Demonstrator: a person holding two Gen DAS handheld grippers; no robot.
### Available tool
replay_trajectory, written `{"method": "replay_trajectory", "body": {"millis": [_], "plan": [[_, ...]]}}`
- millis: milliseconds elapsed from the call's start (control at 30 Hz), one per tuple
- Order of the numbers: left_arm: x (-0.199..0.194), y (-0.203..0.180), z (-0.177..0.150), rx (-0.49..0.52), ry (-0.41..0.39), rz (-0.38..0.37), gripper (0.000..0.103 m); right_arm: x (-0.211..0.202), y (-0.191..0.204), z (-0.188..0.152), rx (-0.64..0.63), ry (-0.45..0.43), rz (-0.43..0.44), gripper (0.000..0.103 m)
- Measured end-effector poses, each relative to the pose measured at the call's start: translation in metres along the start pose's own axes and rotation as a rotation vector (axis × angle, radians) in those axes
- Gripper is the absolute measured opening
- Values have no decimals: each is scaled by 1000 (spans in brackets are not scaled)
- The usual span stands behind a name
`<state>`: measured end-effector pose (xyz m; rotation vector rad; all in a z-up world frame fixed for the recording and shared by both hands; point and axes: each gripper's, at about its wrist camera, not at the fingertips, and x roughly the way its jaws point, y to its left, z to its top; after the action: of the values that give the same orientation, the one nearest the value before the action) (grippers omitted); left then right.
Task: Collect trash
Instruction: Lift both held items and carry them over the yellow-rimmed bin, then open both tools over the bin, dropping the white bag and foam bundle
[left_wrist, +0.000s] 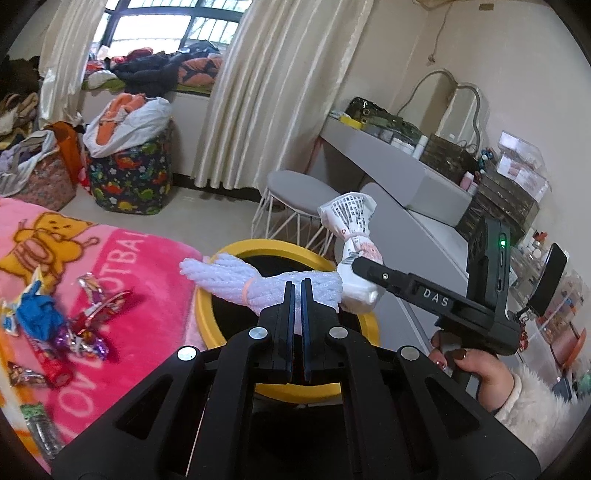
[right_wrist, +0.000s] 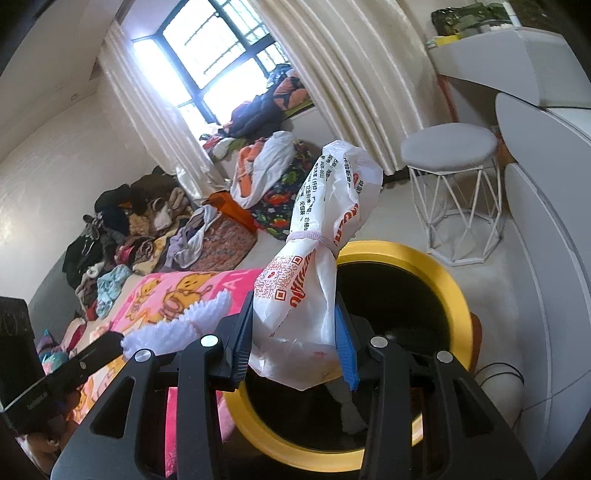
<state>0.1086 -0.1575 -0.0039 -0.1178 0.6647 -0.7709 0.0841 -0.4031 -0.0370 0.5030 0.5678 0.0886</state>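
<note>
Daylight pours in through the far window, and in the right wrist view its panes blow out to pure white glare. The curtains glow soft cream. Shadows stay faint and diffuse. Both views bend hard at the edges, with black corners from the fisheye. The yellow bin rim smears slightly at its right side; the bin's inside is dark.

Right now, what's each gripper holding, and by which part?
Left gripper: shut on the white foam bundle, near one end. Right gripper: shut on the tied plastic bag, at its lower part below the tie.
</note>
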Motion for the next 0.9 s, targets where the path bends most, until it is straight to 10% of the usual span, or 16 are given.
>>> {"method": "replay_trajectory", "body": {"millis": [900], "plan": [[56,8,-19,-40,142,-48,1,18,-27,-8,-13,92,-66,37]]}}
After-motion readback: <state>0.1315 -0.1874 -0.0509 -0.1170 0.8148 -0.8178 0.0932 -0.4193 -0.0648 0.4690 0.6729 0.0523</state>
